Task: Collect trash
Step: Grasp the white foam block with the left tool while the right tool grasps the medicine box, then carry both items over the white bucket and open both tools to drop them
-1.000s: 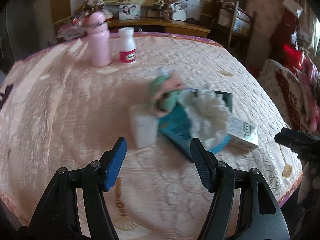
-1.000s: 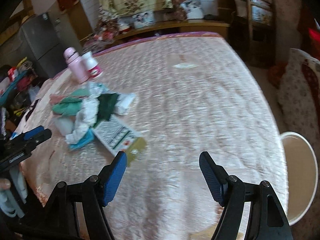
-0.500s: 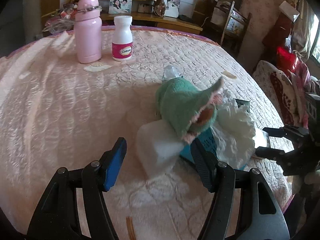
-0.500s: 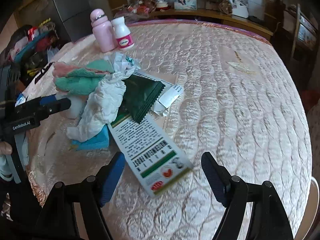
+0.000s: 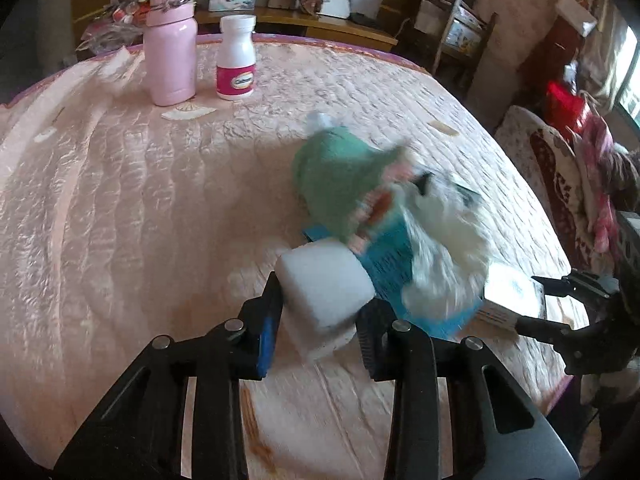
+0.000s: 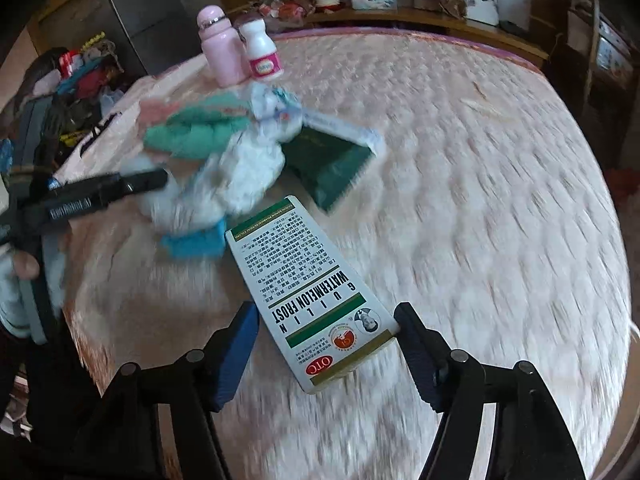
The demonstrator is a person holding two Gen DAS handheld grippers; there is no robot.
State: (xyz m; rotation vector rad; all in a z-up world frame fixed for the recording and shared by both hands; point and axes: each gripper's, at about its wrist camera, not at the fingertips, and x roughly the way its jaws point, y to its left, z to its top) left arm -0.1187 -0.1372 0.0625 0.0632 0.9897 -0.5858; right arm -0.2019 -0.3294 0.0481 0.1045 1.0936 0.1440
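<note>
A trash pile lies on the pink quilted bed: a white foam block [image 5: 324, 280], a green cloth [image 5: 340, 184], crumpled white paper [image 5: 444, 256], a blue packet [image 5: 388, 268], a dark green pouch [image 6: 328, 164] and a white medicine box [image 6: 312, 292]. My left gripper [image 5: 320, 316] has its jaws closed in on the foam block, one finger on each side. My right gripper [image 6: 324, 320] is open with the near end of the medicine box between its fingers. The right gripper also shows in the left wrist view [image 5: 560, 304], and the left gripper in the right wrist view [image 6: 104, 192].
A pink bottle [image 5: 170, 44] and a white pill bottle [image 5: 237, 58] stand at the far side of the bed [image 5: 120, 200]. A wooden shelf with a photo runs behind. A chair [image 5: 560, 184] with clothes stands at the right edge.
My left gripper moved forward and closed around the foam block. My right gripper moved forward so the medicine box now lies between its open fingers.
</note>
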